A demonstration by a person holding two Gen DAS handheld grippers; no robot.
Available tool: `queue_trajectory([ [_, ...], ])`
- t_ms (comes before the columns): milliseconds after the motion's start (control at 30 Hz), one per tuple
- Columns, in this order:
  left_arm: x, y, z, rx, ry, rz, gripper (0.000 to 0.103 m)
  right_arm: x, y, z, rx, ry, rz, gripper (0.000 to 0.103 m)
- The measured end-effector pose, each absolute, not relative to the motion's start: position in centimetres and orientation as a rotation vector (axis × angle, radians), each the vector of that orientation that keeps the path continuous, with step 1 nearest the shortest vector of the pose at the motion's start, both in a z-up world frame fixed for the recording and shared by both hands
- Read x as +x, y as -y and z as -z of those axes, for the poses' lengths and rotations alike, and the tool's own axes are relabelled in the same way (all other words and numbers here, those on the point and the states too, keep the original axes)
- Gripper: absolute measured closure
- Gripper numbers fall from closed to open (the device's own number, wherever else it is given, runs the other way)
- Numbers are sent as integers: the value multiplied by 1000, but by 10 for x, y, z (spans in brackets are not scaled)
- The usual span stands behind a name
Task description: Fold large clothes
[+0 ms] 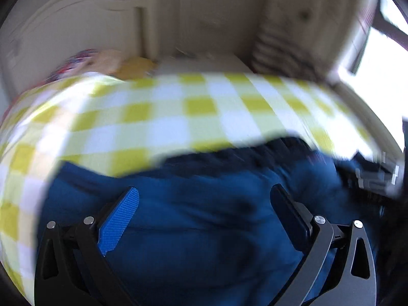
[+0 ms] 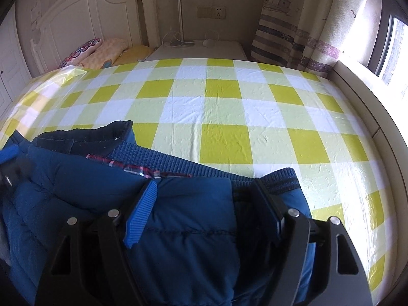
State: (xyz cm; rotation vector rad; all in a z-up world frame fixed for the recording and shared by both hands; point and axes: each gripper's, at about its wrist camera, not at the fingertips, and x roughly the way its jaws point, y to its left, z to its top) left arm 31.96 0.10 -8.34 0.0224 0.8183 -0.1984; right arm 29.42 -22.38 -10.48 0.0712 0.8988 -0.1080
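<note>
A dark blue padded jacket lies bunched on the near part of the bed, its ribbed hem and plaid lining showing. My right gripper hangs over it, open, with a fold of the jacket between the fingers; the pads do not press on it. In the blurred left wrist view my left gripper stands wide open just above the same blue jacket, holding nothing. A blue pad of the left gripper shows at the far left edge of the right wrist view.
The bed carries a yellow and white checked sheet stretching far and right of the jacket. Pillows lie by the white headboard. A bedside table, a striped curtain and a window ledge border the bed.
</note>
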Motion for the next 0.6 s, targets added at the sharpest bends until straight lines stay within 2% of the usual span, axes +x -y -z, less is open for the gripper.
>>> queue_trajectory([
  [67,325,-34,82,32,-801,70,4,294,225,105,80,-899,104,28],
  [133,346,-70,110,0,-942,14,4,295,224,105,77,-900,106,28],
  [167,354,-84,121,-115,-998,66,4,294,224,105,75,-900,104,28],
  [200,354,-89,120,-148,-990,69,4,294,224,105,68,-901,107,28],
  [333,351,-68,120,-26,-965,19,4,294,225,105,75,-896,106,28],
  [500,350,-76,118,-69,-959,31,4,293,221,101,68,-891,114,28],
  [600,349,-73,118,-27,-946,10,4,285,194,79,-33,-835,120,28],
])
